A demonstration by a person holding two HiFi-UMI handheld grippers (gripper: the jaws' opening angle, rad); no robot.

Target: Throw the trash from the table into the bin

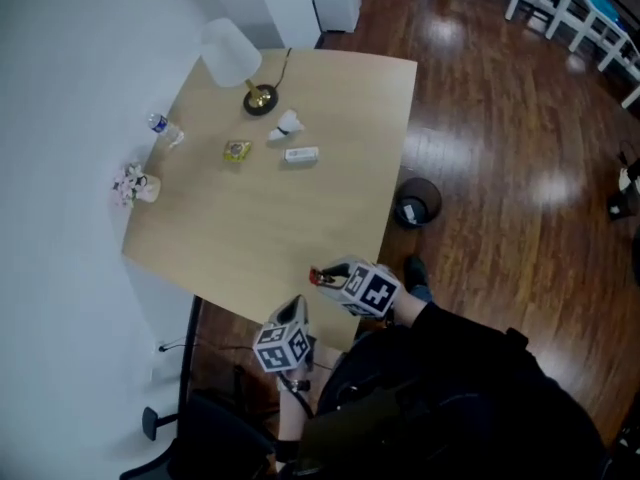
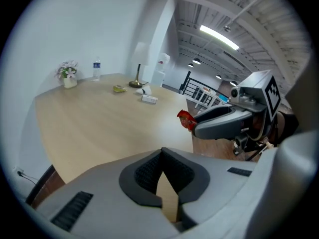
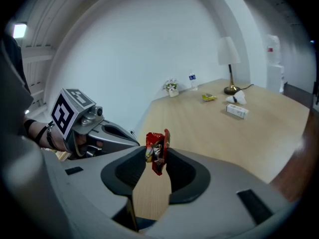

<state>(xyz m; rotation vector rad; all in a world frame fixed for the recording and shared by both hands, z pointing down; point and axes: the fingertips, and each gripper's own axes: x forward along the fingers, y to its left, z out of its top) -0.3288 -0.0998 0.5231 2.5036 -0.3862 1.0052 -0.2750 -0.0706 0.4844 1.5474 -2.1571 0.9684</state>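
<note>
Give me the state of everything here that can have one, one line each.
right gripper: shut on red wrapper
left gripper: shut, nothing between the jaws
bin: upright on the floor, top open
water bottle: upright
lamp: upright
white box: lying flat on the table
yellow wrapper: lying on the table
tissue: crumpled, on the table

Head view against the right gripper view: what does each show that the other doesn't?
Only the head view: the bin on the floor beside the table. Only the right gripper view: a close look at the jaws of the right gripper pinching the red wrapper. Both: the lamp, bottle, white box and yellow wrapper on the table.
</note>
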